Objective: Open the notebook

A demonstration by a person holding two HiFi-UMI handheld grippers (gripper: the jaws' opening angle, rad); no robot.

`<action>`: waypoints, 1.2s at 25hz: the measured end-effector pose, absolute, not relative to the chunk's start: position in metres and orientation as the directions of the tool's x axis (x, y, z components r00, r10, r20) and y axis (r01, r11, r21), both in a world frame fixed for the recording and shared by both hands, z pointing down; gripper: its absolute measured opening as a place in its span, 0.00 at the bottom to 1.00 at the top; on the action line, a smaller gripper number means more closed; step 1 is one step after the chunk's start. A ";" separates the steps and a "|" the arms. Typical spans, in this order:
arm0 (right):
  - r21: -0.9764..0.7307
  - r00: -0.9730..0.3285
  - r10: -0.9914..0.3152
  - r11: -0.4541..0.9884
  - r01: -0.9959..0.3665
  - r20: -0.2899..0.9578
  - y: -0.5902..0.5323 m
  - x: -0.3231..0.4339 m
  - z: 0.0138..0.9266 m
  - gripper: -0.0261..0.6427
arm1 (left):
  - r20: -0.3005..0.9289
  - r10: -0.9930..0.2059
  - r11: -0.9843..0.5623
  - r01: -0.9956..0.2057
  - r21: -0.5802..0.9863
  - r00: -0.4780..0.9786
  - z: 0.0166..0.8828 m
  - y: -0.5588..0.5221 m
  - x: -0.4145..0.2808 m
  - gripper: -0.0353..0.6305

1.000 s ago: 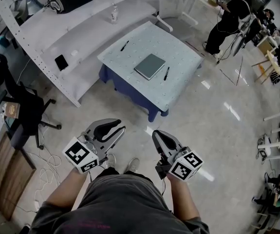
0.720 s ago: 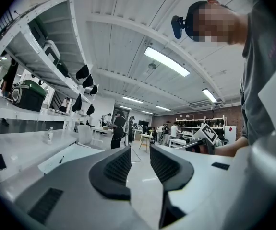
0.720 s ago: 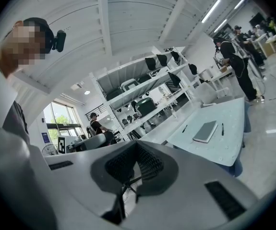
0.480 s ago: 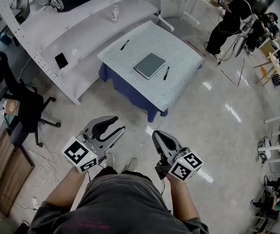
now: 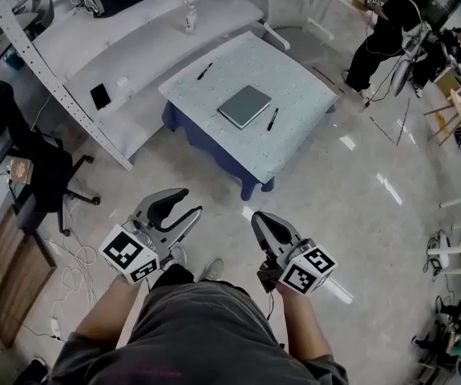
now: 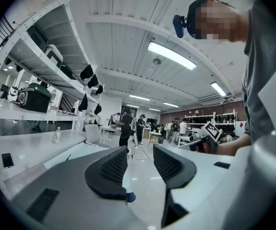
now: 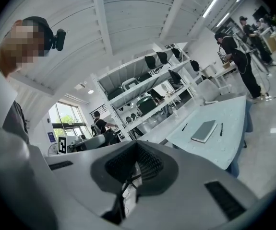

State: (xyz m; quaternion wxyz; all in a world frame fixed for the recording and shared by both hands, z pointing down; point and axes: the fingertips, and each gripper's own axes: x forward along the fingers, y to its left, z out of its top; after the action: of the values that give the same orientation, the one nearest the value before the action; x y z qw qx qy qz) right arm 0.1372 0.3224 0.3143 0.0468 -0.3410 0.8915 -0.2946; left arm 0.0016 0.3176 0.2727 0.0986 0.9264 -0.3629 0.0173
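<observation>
Two pairs of tongs are held out low in front of the person, above a glossy floor (image 5: 358, 183) and well apart from the work. Far left, a black office chair (image 5: 42, 179) stands by a long white shelf unit (image 5: 146, 42). A dark phone (image 5: 100, 99) lies flat on one of its boards, and a small bottle (image 5: 188, 21) stands upright further along.

The left tongs (image 5: 183, 201) point toward the surface. Their jaws are opening and already stand wide, with nothing between them.

Ahead, the surface (image 5: 294, 83) is covered by a pale blue cloth with a dark blue skirt below. The notebook (image 5: 245, 106) lies closed and flat near the middle of it, grey-green cover up. One black pen (image 5: 204, 73) lies to the notebook's left, apart from it, and a second pen (image 5: 272, 119) lies just beside its right edge. Neither pair of tongs is near the notebook.

The right tongs (image 5: 264, 221) are held about level with the left pair, jaws pressed together and gripping nothing. A white chair (image 5: 282, 6) stands on the far side of the surface. Far right, a person in black (image 5: 381, 30) stands on the floor, well apart from the surface
</observation>
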 end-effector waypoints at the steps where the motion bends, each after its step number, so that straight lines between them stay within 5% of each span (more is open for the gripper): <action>1: -0.560 -0.763 -0.635 0.592 -0.579 0.118 0.322 0.140 0.316 0.04 | 0.107 -0.671 -0.715 -0.678 0.170 0.734 0.273 0.317 0.004 0.31; 30: -0.568 -0.752 -0.630 0.552 -0.610 0.196 0.195 0.122 0.362 0.04 | 0.118 -0.666 -0.706 -0.673 0.220 0.737 0.315 0.182 -0.018 0.31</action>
State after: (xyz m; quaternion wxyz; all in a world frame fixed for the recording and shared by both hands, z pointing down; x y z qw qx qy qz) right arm 0.1216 0.1947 0.3616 0.0151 -0.3520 0.8808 -0.3162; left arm -0.0179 0.1817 0.3152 0.1249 0.9234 -0.3627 0.0146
